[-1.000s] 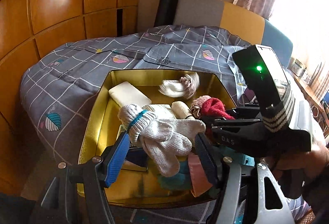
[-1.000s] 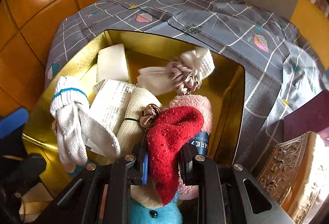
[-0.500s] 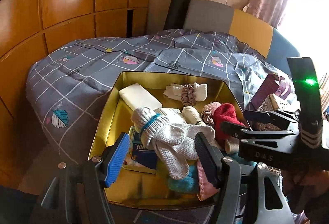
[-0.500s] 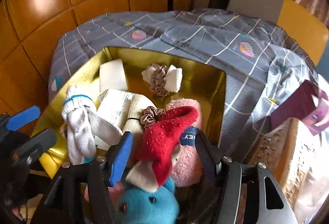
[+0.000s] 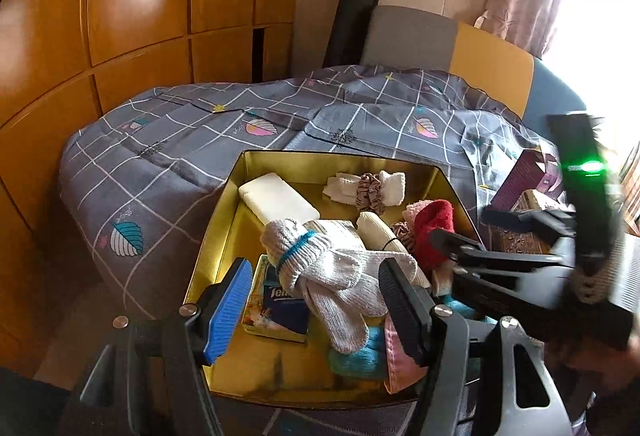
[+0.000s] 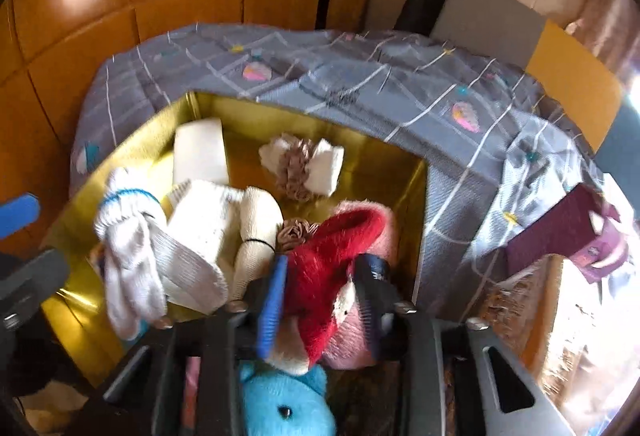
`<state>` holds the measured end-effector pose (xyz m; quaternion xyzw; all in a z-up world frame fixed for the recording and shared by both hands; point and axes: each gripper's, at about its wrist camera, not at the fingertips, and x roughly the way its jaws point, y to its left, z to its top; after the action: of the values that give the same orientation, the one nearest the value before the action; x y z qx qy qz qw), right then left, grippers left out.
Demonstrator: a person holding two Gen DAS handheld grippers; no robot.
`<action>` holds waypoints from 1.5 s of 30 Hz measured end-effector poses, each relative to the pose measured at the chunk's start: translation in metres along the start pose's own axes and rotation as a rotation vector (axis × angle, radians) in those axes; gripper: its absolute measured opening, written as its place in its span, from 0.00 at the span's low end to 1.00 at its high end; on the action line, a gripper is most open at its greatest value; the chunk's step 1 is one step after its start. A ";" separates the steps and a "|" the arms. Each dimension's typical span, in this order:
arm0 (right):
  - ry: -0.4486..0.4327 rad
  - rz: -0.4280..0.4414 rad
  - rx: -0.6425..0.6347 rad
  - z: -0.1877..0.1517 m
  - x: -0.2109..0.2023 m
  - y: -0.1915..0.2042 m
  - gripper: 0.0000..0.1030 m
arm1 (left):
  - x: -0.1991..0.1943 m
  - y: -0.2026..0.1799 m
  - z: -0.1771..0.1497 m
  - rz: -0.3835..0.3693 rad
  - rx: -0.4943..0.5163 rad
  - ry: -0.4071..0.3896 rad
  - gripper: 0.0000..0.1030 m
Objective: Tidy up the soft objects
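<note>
Left tongs [image 5: 316, 300] spread wide, lower centre, over white gloves [image 5: 340, 276], gripping nothing. Right tongs [image 6: 320, 296] lower centre, just closing slightly, straddling red sock [image 6: 324, 260], grip uncertain. Gold box [image 5: 224, 203] mid-frame already crowded; sorting seemingly unfinished.

A shiny gold metal box [image 5: 224, 236] on a grey white-checked quilt [image 5: 168, 163]; a fuzzy red sock [image 6: 324, 260]; a white knit glove with teal band [image 5: 332, 268].

Your right gripper [image 6: 320, 300], jaws just closing, brackets the red sock [image 6: 320, 260] inside the gold box [image 6: 416, 203].
</note>
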<state>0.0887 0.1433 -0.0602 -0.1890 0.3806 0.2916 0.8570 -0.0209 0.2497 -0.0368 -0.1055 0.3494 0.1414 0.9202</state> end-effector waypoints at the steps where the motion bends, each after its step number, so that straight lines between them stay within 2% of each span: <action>1: -0.029 -0.017 0.007 -0.001 -0.010 -0.001 0.68 | -0.001 -0.001 0.000 0.004 0.001 -0.005 0.65; 4: -0.098 -0.083 0.026 -0.005 -0.036 -0.002 0.82 | -0.003 -0.004 -0.001 0.000 0.003 -0.014 0.65; 6: -0.124 -0.157 0.052 -0.007 -0.051 -0.002 0.89 | -0.006 -0.008 -0.002 -0.007 0.002 -0.023 0.65; 10: -0.146 -0.228 0.149 -0.017 -0.072 -0.012 0.96 | -0.009 -0.015 -0.004 -0.027 -0.006 -0.023 0.66; 17: -0.150 -0.287 0.302 -0.046 -0.090 -0.034 0.98 | -0.012 -0.038 -0.006 0.006 0.028 -0.020 0.68; 21: -0.146 -0.304 0.357 -0.063 -0.096 -0.045 0.98 | -0.010 -0.050 -0.008 -0.011 0.026 -0.003 0.70; 25: -0.153 -0.315 0.416 -0.074 -0.100 -0.057 0.98 | -0.014 -0.059 -0.011 -0.002 0.035 -0.027 0.70; 33: -0.172 -0.333 0.467 -0.085 -0.110 -0.071 0.99 | -0.022 -0.074 -0.015 0.015 0.072 -0.074 0.70; 37: -0.163 -0.333 0.480 -0.088 -0.111 -0.076 0.99 | -0.020 -0.081 -0.016 -0.009 0.092 -0.054 0.70; 45: -0.155 -0.344 0.489 -0.090 -0.109 -0.079 0.99 | -0.013 -0.090 -0.017 -0.004 0.131 -0.030 0.70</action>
<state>0.0318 -0.0046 -0.0259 -0.0160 0.3355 0.0554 0.9403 -0.0102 0.1577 -0.0317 -0.0438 0.3438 0.1181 0.9306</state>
